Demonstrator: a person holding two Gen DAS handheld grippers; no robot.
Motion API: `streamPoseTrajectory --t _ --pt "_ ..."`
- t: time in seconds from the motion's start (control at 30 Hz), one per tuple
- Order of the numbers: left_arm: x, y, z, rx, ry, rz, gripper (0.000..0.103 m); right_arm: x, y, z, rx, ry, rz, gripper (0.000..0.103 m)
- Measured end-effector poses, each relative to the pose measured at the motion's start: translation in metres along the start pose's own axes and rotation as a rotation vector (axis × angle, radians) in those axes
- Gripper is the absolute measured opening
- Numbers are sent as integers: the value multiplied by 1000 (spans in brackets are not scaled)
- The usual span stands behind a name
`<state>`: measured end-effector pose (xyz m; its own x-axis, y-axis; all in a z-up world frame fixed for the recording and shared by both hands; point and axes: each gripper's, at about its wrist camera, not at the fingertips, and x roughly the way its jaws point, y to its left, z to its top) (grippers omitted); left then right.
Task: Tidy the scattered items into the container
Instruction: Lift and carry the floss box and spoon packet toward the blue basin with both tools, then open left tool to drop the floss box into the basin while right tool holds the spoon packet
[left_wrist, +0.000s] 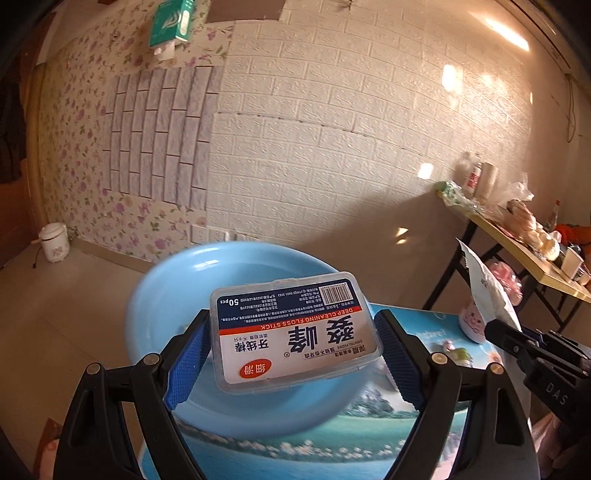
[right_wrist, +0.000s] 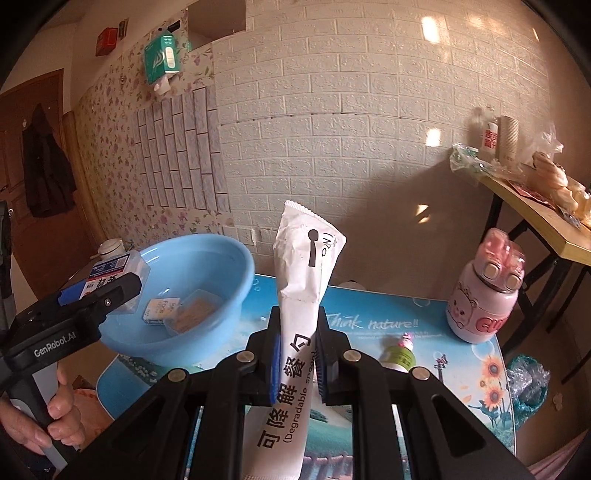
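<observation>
Basin (right_wrist: 192, 291) first, being the biggest thing I deal with: a pale blue plastic bowl sitting on the picture-printed table top (right_wrist: 424, 332), wide-mouthed and smooth-walled. I judge it light enough to skid if I knock its rim, so anything I bring should be lowered in, not thrown. A small card box (right_wrist: 162, 312) and a clear case of brownish contents (right_wrist: 195, 314) already lie on its floor.

Next in size, the floss-stick box (left_wrist: 295, 332) is clamped across its short width between the blue pads of my left gripper (left_wrist: 293, 350), jaws standing wide on it, and it hangs over the basin's near rim. It is clear hard plastic with a glossy label: stiff, light, probably slick. The ribbed pads seem to bite its long edges well, which is where I would keep holding; the lid could pop if squeezed harder.

Then the paper spoon sleeve (right_wrist: 306, 295), pinched near its middle by my right gripper (right_wrist: 299, 362), jaws nearly together on it. It stands upright above the table, just right of the basin. It looks thin, soft and creasable, almost weightless; the upper end may flop as I tilt it. Gripping where the stiff spoon lies inside would steady it.

Still on the table are the pink bottle (right_wrist: 484, 291) and a small green-labelled tube (right_wrist: 400, 356).
</observation>
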<state>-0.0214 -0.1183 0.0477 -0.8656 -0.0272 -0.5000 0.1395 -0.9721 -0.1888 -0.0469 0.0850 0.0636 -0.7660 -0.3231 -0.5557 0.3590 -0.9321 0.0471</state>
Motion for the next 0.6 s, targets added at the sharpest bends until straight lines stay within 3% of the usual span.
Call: streamPoseTrajectory --t 0.6 --pt "42 41 5 3 49 69 86 54 63 23 -82 22 120 15"
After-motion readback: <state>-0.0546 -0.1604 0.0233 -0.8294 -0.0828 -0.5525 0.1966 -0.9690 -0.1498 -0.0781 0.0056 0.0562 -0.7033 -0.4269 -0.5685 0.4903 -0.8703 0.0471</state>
